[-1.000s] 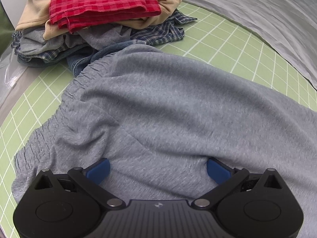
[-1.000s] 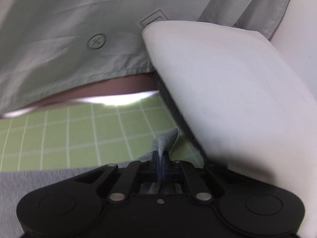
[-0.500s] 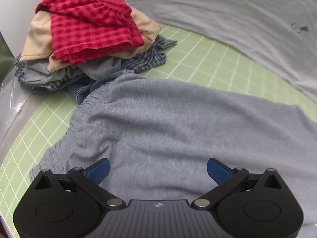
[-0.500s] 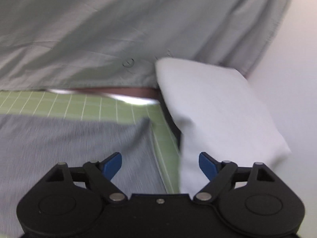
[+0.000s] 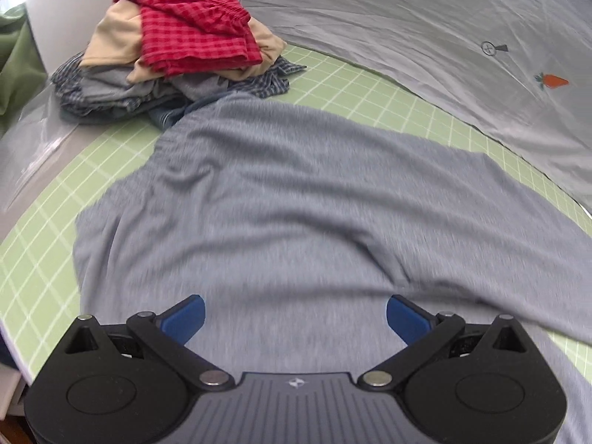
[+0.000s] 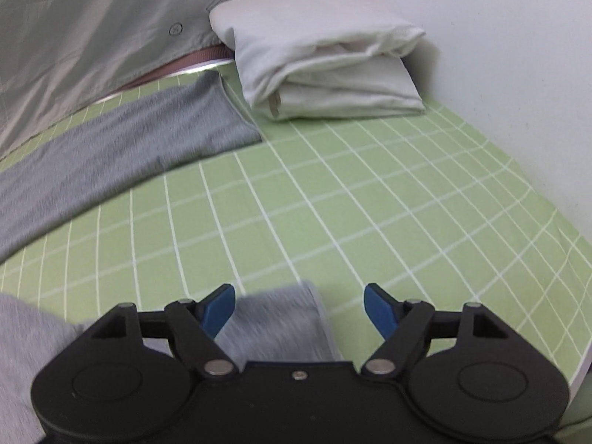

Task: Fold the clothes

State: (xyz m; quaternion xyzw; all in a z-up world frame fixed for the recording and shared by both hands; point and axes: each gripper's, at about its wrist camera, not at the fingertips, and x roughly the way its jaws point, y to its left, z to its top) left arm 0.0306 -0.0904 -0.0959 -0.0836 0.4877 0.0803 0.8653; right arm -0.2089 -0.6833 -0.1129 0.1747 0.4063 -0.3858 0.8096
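Observation:
Grey trousers (image 5: 296, 199) lie spread flat on the green grid sheet (image 5: 388, 100), waistband toward the far left. My left gripper (image 5: 295, 316) is open and empty, hovering over the near part of the grey fabric. In the right wrist view one grey leg (image 6: 122, 148) lies flat at the far left, its hem beside the white bedding. The other leg's hem (image 6: 281, 322) lies under my right gripper (image 6: 299, 305), which is open and empty above it.
A pile of clothes topped by a red checked garment (image 5: 192, 33) sits at the far left. A grey sheet (image 5: 444, 37) lies along the back. Folded white bedding (image 6: 322, 63) lies by the white wall (image 6: 499, 55). The bed's edge (image 6: 581, 362) is at right.
My right gripper let go of the grey leg hem, opened, and pulled back toward the near side. My left gripper rose and drew back, staying open.

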